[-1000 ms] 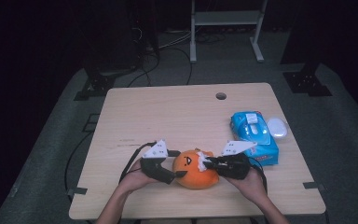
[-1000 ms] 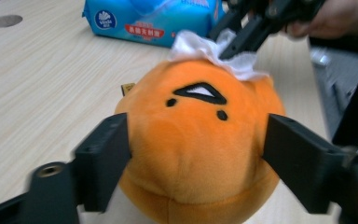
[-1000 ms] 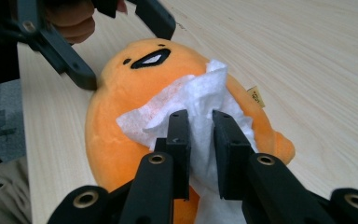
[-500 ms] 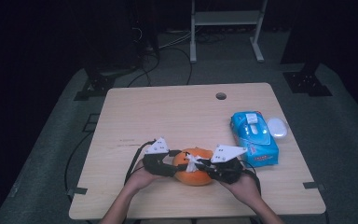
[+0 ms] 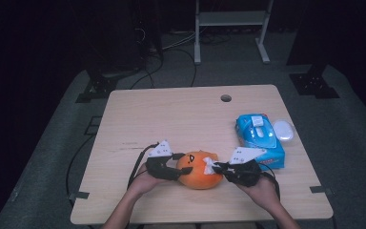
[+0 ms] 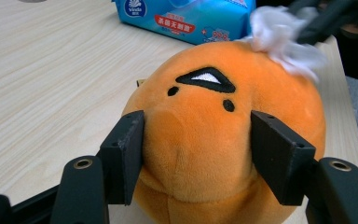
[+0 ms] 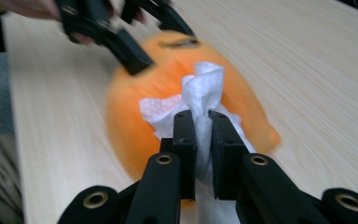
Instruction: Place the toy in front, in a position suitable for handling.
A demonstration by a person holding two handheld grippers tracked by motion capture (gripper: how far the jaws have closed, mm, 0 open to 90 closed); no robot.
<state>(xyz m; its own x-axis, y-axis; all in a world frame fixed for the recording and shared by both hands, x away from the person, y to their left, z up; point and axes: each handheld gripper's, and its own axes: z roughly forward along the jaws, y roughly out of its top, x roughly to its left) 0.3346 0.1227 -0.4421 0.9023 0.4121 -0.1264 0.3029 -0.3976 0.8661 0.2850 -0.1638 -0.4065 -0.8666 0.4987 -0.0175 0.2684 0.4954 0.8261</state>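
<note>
An orange plush toy [image 5: 198, 171] with a stitched face sits near the table's front edge. My left gripper [image 5: 178, 167] is shut on its left side. In the left gripper view the jaws, which have just been closing, dent the soft body [image 6: 200, 140] between them. My right gripper [image 5: 217, 167] comes from the right, shut on a crumpled white wipe [image 5: 209, 163], its jaws also just closing. In the right gripper view the wipe [image 7: 205, 88] sticks up from the pinching jaws and rests against the toy [image 7: 140, 107]. The wipe [image 6: 279, 39] lies on the toy's upper far side.
A blue pack of wipes [image 5: 259, 138] lies on the wooden table [image 5: 171, 119] just behind my right hand, with a white oval object [image 5: 283, 130] beside it. A round hole [image 5: 226, 98] sits near the table's far edge. Both forearms enter from the bottom.
Both grippers have drawn in slightly against the toy. The wipe has shifted a little over the toy's right side. The toy stays in place.
</note>
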